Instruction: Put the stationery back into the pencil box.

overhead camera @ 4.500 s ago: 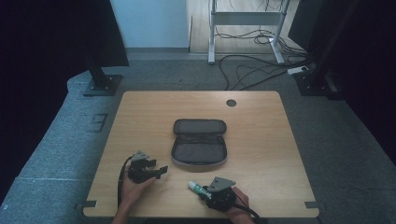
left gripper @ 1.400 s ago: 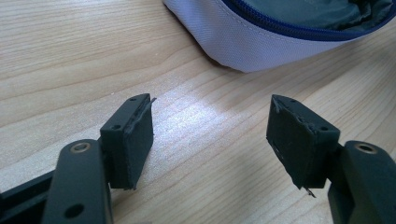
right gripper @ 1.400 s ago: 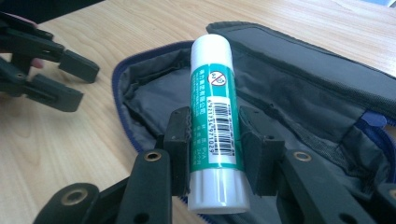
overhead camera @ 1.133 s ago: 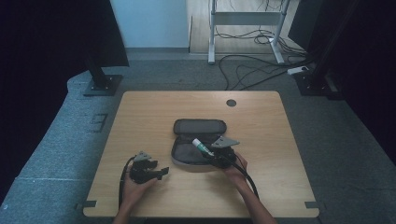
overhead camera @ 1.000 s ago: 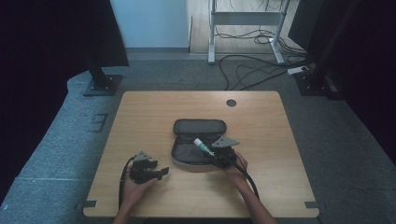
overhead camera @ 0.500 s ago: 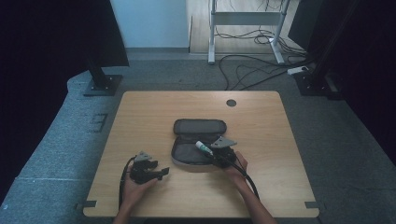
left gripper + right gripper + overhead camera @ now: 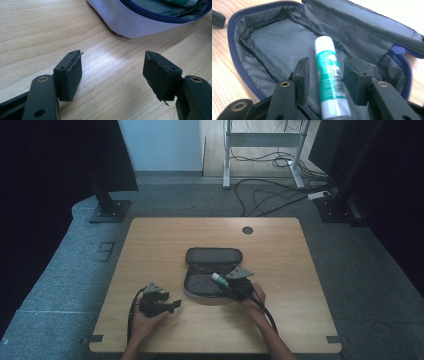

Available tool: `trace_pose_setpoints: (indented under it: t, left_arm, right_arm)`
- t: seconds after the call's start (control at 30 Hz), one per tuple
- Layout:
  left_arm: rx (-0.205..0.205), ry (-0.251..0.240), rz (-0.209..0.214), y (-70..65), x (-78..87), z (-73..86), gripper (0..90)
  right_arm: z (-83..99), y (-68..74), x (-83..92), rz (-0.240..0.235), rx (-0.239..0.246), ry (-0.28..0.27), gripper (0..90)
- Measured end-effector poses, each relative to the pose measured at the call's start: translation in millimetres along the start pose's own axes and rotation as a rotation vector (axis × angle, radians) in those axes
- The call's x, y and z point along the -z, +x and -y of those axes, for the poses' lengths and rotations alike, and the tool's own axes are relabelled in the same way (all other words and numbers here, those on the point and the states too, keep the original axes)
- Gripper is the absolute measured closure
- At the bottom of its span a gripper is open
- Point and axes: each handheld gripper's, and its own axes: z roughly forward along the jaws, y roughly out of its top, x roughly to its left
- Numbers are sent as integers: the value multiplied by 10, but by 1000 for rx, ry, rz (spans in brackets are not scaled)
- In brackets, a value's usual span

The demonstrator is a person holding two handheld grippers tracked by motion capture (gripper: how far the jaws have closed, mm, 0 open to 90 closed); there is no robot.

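A grey zip pouch [image 7: 212,257] lies open at the middle of the wooden table [image 7: 280,250], its lining [image 7: 269,45] showing. A white-and-green glue stick [image 7: 218,280] [image 7: 328,75] rests inside it, pointing toward the far left. My right gripper [image 7: 223,283] [image 7: 327,63] straddles the stick. Its jaws stand slightly wider than the stick, with a sliver of lining showing on the left side. My left gripper [image 7: 172,306] [image 7: 113,58] rests on the table at the front left, open and empty. It faces the pouch's pale outer edge [image 7: 140,20].
A round cable hole [image 7: 247,230] sits near the table's far edge. Bare wood surrounds the pouch on every side. Beyond the table are a dark stand foot [image 7: 107,210] at the left and loose cables [image 7: 270,195] on the floor.
My right gripper brought the glue stick from the table's front edge over to the open pouch, then sank a little into it. The left gripper stayed put.
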Motion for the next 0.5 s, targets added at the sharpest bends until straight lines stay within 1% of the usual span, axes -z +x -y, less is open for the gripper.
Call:
trace_pose_setpoints:
  t: [0.17, 0.27, 0.33, 0.5]
  left_arm:
    - [-2, 1, -1, -3, -1, 0, 317]
    - [-1, 2, 0, -6, 1, -2, 317]
    - [-1, 2, -1, -7, 1, -3, 316]
    - [-2, 1, 0, -12, 0, -5, 316]
  right_arm:
    - [-5, -1, 41, -10, -9, -13, 524]
    - [-2, 5, 61, -22, -22, -19, 497]
    - [-4, 14, 81, -25, -22, -25, 481]
    - [-15, 31, 169, -37, -37, -59, 452]
